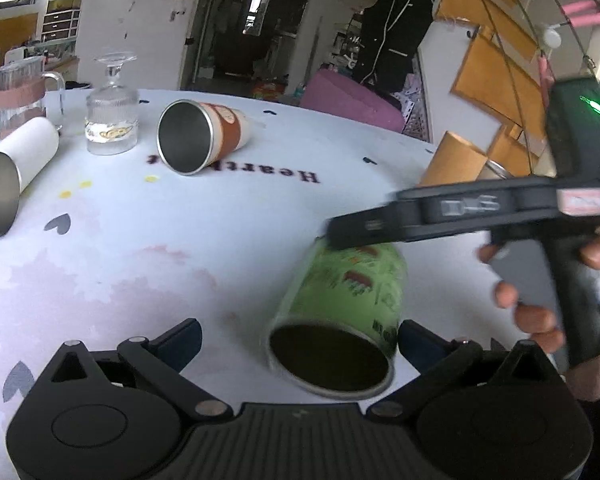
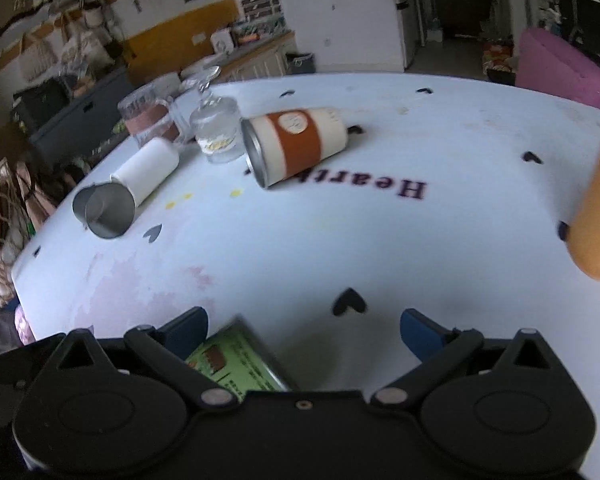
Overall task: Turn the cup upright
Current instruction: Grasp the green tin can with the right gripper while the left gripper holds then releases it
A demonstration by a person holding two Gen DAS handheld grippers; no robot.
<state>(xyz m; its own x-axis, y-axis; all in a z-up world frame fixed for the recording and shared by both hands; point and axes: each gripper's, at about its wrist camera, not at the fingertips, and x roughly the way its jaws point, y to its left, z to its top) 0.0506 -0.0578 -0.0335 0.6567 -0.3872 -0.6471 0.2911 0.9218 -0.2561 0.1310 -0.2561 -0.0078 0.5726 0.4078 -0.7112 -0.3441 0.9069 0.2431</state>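
Task status: not done. The green cup [image 1: 340, 312] lies on its side, tilted, its open mouth toward your left gripper [image 1: 298, 342]. No cup on this table looks upright yet, as far as the views show.

Left gripper: jaws spread wide, holding nothing; the green cup's rim sits between the blue fingertips [image 1: 188, 340], nearer the right one, contact not certain.

Right gripper [image 2: 304, 332]: jaws wide apart, empty. It hangs just above the cup's far end, which shows at the bottom of its own view.

Remaining, by judgement: close on the green cup, rotate it mouth-up, set it down.

Other cups, all lying down: brown-banded cup [image 1: 204, 136], white cup [image 1: 12, 172], orange cup [image 1: 452, 160] at the right edge.

Glassware: a pitcher [image 1: 22, 96] and a lidded jar [image 1: 112, 120], both standing.

Surface: pale tablecloth [image 1: 180, 240] with small dark hearts, yellow dots, a pink stain and printed lettering.

Room: cluttered household interior; dark doorway, pink sofa [image 2: 560, 64], drawers and counters along the wall.
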